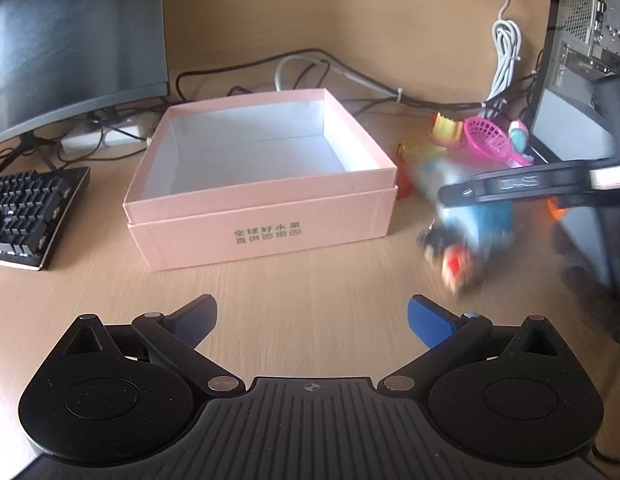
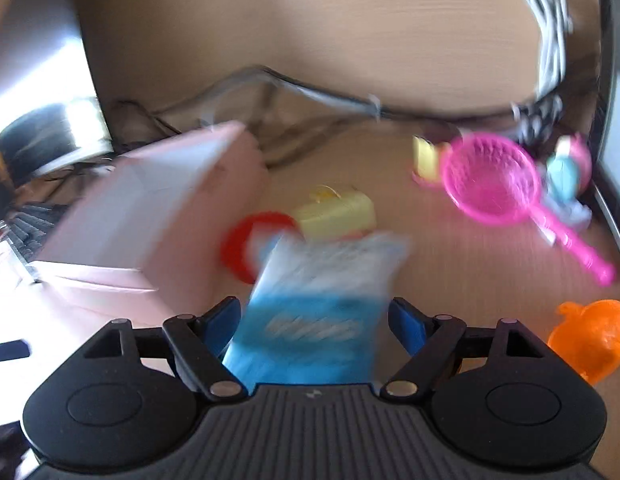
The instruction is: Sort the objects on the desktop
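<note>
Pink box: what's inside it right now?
The pink box looks empty in the left wrist view: only its white floor and inner walls show. The strip of floor just behind the near wall is hidden by that wall, so something flat there cannot be ruled out.

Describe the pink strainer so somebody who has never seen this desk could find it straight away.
Start at the open pink box in the middle of the desk and look to its right, toward the computer tower. In the toy cluster there, the pink strainer lies on the desktop. Only it has a round mesh bowl and a long straight handle.
</note>
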